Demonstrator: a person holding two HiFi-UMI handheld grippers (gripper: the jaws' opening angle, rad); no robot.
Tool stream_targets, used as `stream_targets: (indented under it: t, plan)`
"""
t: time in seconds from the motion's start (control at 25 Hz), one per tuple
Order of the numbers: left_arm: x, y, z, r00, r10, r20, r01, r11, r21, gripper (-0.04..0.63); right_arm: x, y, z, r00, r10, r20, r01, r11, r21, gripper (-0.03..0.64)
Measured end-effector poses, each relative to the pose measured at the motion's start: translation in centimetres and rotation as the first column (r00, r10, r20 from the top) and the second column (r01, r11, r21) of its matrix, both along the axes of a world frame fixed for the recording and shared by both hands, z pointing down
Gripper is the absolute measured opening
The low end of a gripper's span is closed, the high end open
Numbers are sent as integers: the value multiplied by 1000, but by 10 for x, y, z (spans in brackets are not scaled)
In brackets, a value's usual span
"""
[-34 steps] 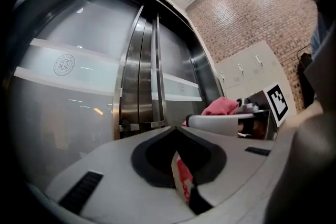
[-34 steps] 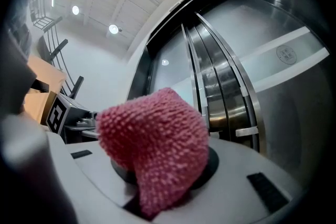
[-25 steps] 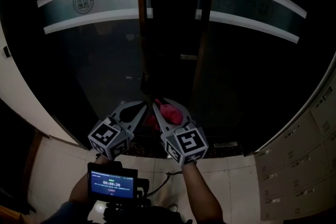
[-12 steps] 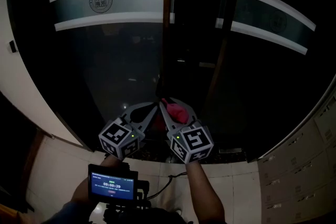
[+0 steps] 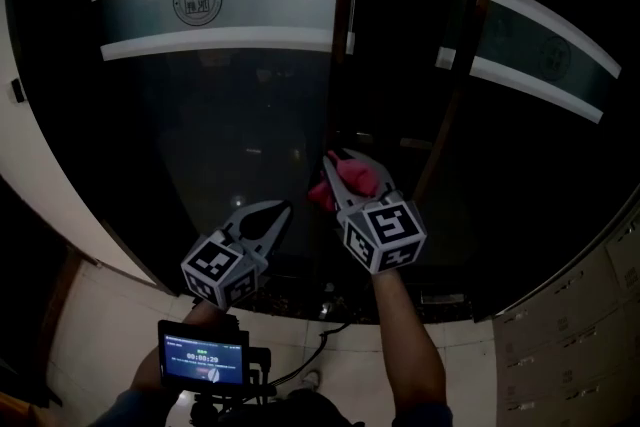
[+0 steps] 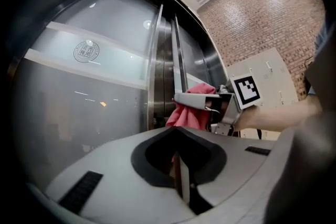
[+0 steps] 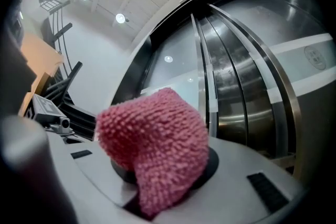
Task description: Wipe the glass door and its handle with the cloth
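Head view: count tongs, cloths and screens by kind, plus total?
Tongs: 2, left tongs and right tongs
Cloth: 1, pink, in the right tongs
Screen: 1
Total: 4

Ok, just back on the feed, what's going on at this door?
A person stands at a dark glass door with a tool in each hand. The right tool is shut on a pink cloth and holds it up by the vertical metal bars at the door's middle; contact with them isn't clear. The left tool is shut, empty, lower and to the left.
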State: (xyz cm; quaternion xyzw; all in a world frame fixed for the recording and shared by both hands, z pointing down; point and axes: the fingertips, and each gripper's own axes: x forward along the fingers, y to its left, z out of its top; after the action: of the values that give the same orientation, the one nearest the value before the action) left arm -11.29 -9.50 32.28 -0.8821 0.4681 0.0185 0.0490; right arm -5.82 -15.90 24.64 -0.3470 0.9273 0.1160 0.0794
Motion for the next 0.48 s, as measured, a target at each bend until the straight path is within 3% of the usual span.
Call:
stream_targets:
  t: [0.28, 0.48]
  plan:
    - [-9, -51, -8, 998, -39, 46, 38, 999, 14, 11, 2, -98, -61, 999, 3, 49, -6, 998, 59, 80]
    - [-8, -70, -4, 999, -28, 43, 28, 1000, -1, 11, 1, -121, -44, 998, 17, 66, -19, 1000, 24, 80]
